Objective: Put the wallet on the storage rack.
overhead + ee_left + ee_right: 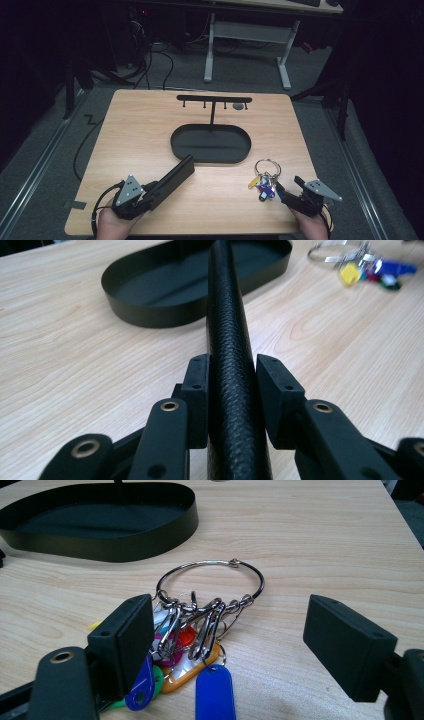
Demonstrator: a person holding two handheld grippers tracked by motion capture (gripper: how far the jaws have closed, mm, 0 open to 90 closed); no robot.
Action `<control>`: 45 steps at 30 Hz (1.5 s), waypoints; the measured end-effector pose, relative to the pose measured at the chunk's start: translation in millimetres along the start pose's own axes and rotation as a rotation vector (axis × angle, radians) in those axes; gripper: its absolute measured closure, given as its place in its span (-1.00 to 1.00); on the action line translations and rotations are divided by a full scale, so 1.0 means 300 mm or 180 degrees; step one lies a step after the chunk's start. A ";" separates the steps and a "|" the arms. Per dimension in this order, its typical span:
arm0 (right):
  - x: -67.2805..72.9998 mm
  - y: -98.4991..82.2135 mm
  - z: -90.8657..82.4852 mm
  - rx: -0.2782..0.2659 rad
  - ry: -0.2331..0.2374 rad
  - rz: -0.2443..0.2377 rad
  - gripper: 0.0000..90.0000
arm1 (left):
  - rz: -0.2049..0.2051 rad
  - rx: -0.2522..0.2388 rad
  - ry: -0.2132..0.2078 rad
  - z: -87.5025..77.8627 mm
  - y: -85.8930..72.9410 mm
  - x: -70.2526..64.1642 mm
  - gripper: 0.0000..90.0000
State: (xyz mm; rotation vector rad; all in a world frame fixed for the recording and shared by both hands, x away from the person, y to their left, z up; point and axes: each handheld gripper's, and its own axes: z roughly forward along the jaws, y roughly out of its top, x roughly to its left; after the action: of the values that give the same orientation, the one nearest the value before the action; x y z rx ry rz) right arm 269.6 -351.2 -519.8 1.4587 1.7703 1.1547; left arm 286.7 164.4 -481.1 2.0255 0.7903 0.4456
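My left gripper [150, 192] [232, 380] is shut on a long black textured case [175, 177] [227, 315]. The case points away from me, and its far end reaches the near left rim of a black oval tray [210, 159] [150, 315]. Near the front right of the table my right gripper [289, 184] [230, 635] stands open. Between and just beyond its jaws a metal key ring [267, 167] [210, 580] lies flat on the wood, with several coloured tags [262, 186] [215, 690]. The left jaw of that gripper overlaps some of the tags.
A thin black rack with small hooks [214, 99] rises from the back of the tray [125, 550]. A small grey round object [239, 106] lies behind it. Bare wood surrounds the tray. A desk frame and cables stand on the floor beyond the table.
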 end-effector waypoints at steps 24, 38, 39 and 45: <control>-0.001 0.002 0.000 -0.0033 0.0159 0.0080 -0.54 | 0.0198 0.0936 0.0017 0.011 0.125 0.016 0.47; -0.016 -0.006 0.008 -0.0028 0.0223 0.0251 -0.54 | 0.0114 0.1209 -0.0031 0.044 0.159 0.015 0.52; -0.017 -0.007 0.009 -0.0031 0.0223 0.0244 -0.53 | 0.0115 0.1217 -0.0041 0.044 0.160 0.015 0.54; -0.011 -0.011 0.012 -0.0006 0.0232 0.0218 -0.54 | 0.0152 0.1239 -0.0058 0.048 0.165 0.013 0.64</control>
State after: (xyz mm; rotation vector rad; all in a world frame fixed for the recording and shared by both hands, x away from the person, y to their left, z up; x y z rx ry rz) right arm 271.8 -353.5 -524.7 1.5041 1.7798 1.2586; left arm 315.8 138.5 -447.0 2.4085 0.8703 0.3165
